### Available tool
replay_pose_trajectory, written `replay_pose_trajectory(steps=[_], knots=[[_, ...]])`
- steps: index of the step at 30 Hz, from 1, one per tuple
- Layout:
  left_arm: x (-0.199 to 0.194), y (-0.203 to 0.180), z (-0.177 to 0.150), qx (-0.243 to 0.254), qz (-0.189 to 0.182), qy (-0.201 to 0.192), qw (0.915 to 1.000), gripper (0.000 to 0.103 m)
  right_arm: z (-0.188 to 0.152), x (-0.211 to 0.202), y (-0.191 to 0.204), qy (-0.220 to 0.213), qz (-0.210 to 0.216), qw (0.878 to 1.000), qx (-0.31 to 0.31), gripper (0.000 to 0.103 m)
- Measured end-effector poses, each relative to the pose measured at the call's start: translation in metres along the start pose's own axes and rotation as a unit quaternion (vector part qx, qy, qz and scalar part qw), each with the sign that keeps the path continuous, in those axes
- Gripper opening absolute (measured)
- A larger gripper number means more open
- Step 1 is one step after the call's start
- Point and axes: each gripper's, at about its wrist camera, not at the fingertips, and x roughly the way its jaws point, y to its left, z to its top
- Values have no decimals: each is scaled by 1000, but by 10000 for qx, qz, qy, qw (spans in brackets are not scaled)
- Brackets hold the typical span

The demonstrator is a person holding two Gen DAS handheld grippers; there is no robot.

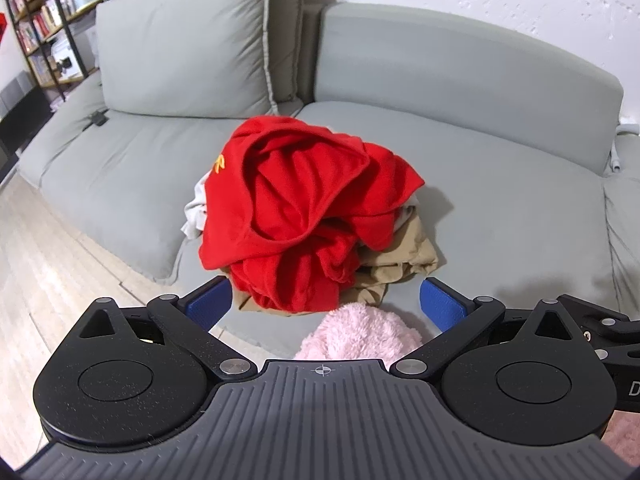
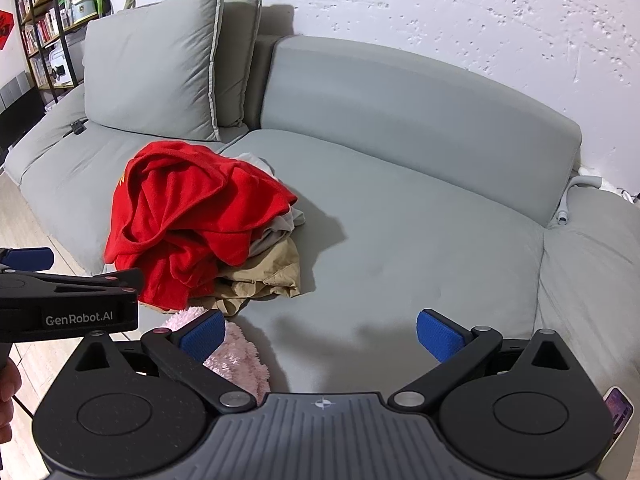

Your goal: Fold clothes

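Your left gripper (image 1: 325,300) is holding its blue fingers (image 1: 211,300) spread wide with nothing between them, hovering just in front of the clothes pile near the sofa's front edge. Your right gripper (image 2: 319,334) is likewise keeping its fingers (image 2: 438,334) wide apart and gripping nothing, hanging over the bare grey seat of the sofa (image 2: 420,220) to the right of the pile. Just beyond your left fingers, a red garment (image 1: 304,204) is lying crumpled on top of the heap, with a yellow print showing at its left side. A tan garment (image 1: 396,264) is bunching out from under it on the right, and a pale grey one (image 1: 196,208) is peeking out on the left. A fluffy pink piece (image 1: 356,334) is resting closest to you at the front edge, touching the heap. Grey cushions (image 1: 180,52) are leaning against the sofa's back at the left, and a bookshelf (image 1: 40,20) is standing beyond the left end.
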Motion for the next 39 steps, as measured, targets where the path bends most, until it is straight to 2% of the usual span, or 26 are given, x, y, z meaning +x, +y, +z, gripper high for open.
replay_pose_trajectory(steps=[10,14,39], knots=[[-3,3,-6,5,117,-14,9999,102,2,5,4,62,36,10000,-38,103],[5,0,3,22,178,83,9998,102,4,7,3,102,73,9999,-13,103],[5,1,-1,-5,167,45,9998,103,-4,7,4,70,37,10000,11,103]])
